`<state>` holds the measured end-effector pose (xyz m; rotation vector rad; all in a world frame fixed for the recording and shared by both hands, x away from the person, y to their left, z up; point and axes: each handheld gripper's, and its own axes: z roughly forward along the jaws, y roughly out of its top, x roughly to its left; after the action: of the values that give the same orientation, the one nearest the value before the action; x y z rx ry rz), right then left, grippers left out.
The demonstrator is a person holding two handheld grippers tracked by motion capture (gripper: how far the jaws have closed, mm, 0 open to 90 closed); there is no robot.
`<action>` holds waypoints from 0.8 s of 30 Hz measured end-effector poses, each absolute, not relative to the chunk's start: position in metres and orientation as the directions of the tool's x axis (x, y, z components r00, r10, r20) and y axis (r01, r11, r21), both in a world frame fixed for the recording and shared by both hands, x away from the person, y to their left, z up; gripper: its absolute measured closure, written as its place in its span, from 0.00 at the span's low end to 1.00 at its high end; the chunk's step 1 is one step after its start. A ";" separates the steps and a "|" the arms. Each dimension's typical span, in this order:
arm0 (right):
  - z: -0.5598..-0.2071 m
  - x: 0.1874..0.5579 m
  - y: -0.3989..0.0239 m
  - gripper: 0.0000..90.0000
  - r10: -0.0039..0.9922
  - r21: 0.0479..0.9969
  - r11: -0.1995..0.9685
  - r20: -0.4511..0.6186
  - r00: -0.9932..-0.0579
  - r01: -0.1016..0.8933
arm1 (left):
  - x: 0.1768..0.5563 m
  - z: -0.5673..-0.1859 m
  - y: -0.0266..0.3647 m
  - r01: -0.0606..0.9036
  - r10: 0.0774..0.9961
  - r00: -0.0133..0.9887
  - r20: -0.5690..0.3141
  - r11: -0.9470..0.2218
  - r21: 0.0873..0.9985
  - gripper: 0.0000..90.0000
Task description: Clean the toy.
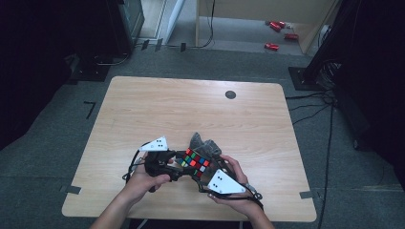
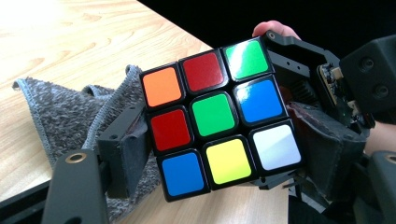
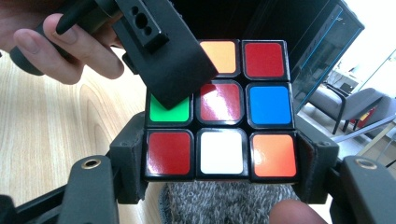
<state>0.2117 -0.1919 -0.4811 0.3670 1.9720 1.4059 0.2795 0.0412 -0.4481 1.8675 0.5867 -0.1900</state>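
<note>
A scrambled Rubik's cube (image 1: 196, 162) is held just above the table between both grippers, near the front edge. In the left gripper view the cube (image 2: 219, 126) shows a green centre, and my left gripper (image 2: 224, 154) is shut on its lower sides. My right gripper (image 3: 222, 163) is shut on the bottom row of the cube (image 3: 243, 107), whose face has a red centre. One jaw of the left gripper crosses that face's upper left corner. From above, the left gripper (image 1: 183, 164) and right gripper (image 1: 201, 172) meet at the cube.
A crumpled grey cloth (image 1: 203, 143) lies on the wooden table (image 1: 191, 109) just behind and under the cube. A dark round grommet (image 1: 230, 94) sits near the far edge. Red cans (image 1: 279, 28) lie on the floor beyond.
</note>
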 end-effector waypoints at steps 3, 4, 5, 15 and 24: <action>-0.481 0.212 -0.193 0.38 0.581 0.914 0.378 -0.360 -0.730 -0.149 | 0.280 -0.447 0.043 0.473 0.304 0.868 -0.393 -0.261 0.842 0.28; -0.481 0.213 -0.194 0.38 0.582 0.914 0.378 -0.358 -0.730 -0.148 | 0.280 -0.446 0.044 0.472 0.302 0.868 -0.394 -0.258 0.843 0.28; -0.481 0.213 -0.195 0.38 0.583 0.915 0.377 -0.357 -0.729 -0.146 | 0.280 -0.446 0.044 0.475 0.302 0.867 -0.397 -0.257 0.842 0.28; -0.481 0.213 -0.194 0.38 0.584 0.910 0.388 -0.364 -0.725 -0.144 | 0.284 -0.449 0.043 0.566 0.303 0.816 -0.492 -0.250 0.785 0.31; -0.482 0.212 -0.192 0.38 0.585 0.897 0.410 -0.397 -0.707 -0.165 | 0.284 -0.447 0.046 0.588 0.311 0.800 -0.513 -0.233 0.774 0.38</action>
<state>0.2116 -0.1919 -0.4817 0.3566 1.9625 1.3559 0.2844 0.0460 -0.4468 1.8370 0.6874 -0.2997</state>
